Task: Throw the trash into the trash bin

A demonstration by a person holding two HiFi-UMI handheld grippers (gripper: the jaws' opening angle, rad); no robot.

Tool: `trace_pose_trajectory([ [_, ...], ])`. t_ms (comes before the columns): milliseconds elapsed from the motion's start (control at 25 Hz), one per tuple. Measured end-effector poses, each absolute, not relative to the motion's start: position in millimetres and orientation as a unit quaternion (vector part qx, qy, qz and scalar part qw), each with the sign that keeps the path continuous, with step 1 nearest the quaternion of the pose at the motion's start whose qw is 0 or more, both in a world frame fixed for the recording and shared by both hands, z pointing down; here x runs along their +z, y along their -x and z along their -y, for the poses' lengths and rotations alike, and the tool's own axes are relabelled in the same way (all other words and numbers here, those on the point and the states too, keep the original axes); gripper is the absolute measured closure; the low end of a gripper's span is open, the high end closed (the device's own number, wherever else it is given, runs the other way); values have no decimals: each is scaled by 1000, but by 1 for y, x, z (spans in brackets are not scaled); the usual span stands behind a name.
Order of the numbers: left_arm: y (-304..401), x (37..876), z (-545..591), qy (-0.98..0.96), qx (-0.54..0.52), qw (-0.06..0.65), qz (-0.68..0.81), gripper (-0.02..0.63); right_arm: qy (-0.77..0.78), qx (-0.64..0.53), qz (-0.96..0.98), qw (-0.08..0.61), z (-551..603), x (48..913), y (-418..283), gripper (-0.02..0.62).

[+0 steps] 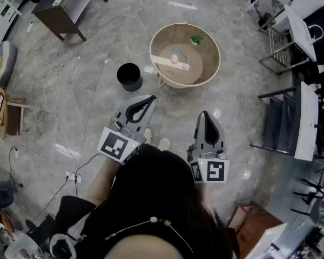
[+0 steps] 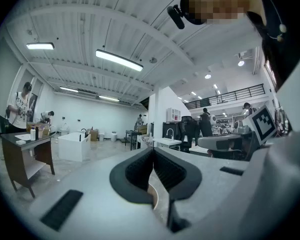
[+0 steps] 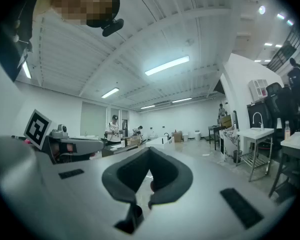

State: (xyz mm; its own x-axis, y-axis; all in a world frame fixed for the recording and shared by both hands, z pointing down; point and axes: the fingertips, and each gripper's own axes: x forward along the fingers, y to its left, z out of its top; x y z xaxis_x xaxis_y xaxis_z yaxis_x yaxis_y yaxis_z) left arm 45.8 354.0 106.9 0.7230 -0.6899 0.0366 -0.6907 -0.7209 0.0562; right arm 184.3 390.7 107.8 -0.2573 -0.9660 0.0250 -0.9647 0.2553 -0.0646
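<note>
Both grippers held level, well short of table. Left gripper (image 1: 150,100), right gripper (image 1: 206,115): jaws pressed together, nothing between. Trash noted on round table (image 1: 211,72): green scrap (image 1: 196,39), white scrap (image 1: 175,58). Bin (image 1: 129,76) on floor beside table. Scraps judged light, crushable; gentle pinch across middle advised.

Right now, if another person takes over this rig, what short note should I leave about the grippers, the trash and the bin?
Left gripper: jaws shut, nothing between them.
Right gripper: jaws shut, also empty.
Trash: a green piece and a white piece lie on the round table ahead of both grippers.
Trash bin: black, on the floor just left of the table; its inside is too dark to read.
Done: nothing is picked up.
Left: open the jaws, take each piece, drop it in the bin.
</note>
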Motion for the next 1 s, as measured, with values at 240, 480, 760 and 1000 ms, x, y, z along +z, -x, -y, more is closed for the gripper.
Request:
trace_pose_trajectory([
  [240,-44,107,-351,-925,15,35,379,600,613,-38,-789,12,-391,107,-188,594],
  [480,-43,108,-350,-924,13,33,380,600,615,-39,-787,12,-390,108,-190,594],
  [760,-39,108,-348,-922,12,35,385,600,615,-40,-788,10,-388,109,-189,594],
  [1000,-32,113,-346,-921,10,36,387,600,615,-44,-787,7,-387,112,-187,594],
])
